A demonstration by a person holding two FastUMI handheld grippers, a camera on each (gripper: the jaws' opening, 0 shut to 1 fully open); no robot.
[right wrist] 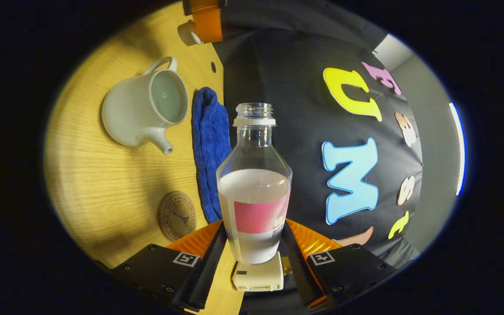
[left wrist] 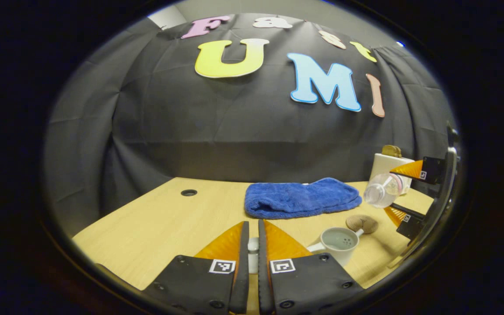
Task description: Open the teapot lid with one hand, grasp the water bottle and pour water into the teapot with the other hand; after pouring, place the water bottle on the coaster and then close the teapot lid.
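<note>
While tipped toward the teapot, water bottle lengthwise in right claw (clamped, uncapped mouth leading).

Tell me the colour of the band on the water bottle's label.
Pink-red, on the water bottle held by the right gripper; clearest in the right gripper view.
</note>
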